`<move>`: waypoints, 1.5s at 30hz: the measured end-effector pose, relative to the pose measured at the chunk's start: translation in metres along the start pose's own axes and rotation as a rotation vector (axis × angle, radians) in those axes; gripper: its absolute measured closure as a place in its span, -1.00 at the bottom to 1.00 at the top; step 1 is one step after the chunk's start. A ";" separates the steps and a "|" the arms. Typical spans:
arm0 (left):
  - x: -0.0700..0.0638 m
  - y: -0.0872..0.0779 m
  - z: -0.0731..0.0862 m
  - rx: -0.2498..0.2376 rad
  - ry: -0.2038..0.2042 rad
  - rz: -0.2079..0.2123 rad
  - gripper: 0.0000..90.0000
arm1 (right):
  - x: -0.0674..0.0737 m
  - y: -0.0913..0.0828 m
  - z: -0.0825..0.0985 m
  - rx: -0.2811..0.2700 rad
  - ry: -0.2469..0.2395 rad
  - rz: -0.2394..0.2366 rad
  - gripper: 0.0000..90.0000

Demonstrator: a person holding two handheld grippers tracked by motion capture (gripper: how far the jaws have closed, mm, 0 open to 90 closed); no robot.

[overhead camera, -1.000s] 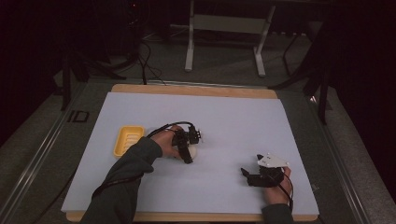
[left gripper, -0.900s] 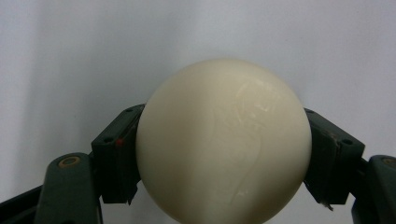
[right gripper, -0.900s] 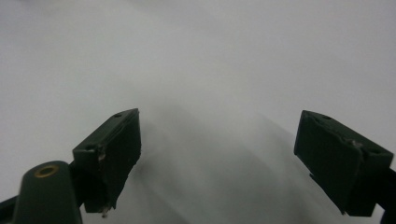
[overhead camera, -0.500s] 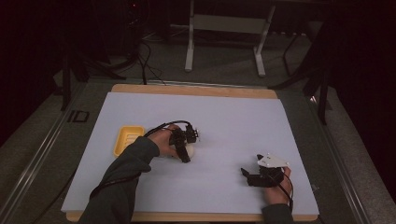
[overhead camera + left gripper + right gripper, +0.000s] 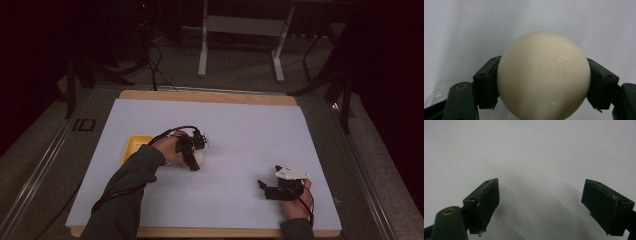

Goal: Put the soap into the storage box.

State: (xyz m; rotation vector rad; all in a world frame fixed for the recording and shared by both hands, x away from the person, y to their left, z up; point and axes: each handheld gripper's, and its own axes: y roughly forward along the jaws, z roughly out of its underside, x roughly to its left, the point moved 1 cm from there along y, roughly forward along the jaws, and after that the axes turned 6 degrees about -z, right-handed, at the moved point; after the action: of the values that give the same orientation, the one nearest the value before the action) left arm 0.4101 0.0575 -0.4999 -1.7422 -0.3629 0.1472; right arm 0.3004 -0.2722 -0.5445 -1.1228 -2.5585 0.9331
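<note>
A smooth cream-white ball (image 5: pixel 543 77) sits between the two black jaws of my left gripper (image 5: pixel 543 83), and both pads press on its sides. In the high view the left gripper (image 5: pixel 192 152) is near the middle of the white sheet, just right of a yellow tray (image 5: pixel 133 146), with the ball (image 5: pixel 198 158) pale at its tip, low over the sheet. My right gripper (image 5: pixel 270 190) rests at the front right of the sheet. In its own view the right gripper (image 5: pixel 541 202) stands open over bare white surface, with nothing between its jaws.
The white sheet (image 5: pixel 240 130) covers a wooden board (image 5: pixel 200 95) whose edge shows at the back and front. The left sleeve partly hides the yellow tray. Cables trail from both grippers. A metal stand (image 5: pixel 240 30) and dark floor lie beyond the table.
The left hand has shifted slightly left toward the yellow tray, still holding the ball. The right hand has not moved.
</note>
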 end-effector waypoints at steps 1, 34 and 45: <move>0.001 -0.002 0.002 0.003 -0.005 0.001 -0.44 | 0.000 0.000 0.000 0.000 0.001 0.000 -0.67; 0.025 -0.021 0.033 0.013 -0.172 -0.045 -0.44 | 0.000 0.000 0.000 0.003 -0.005 0.002 -0.67; 0.032 -0.029 0.043 0.024 -0.212 -0.050 -0.44 | 0.000 0.000 0.000 0.004 -0.005 0.003 -0.68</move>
State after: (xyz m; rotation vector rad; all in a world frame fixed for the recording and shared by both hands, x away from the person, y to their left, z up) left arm 0.4232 0.1122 -0.4774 -1.6966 -0.5566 0.3004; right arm 0.3003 -0.2718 -0.5446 -1.1250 -2.5585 0.9430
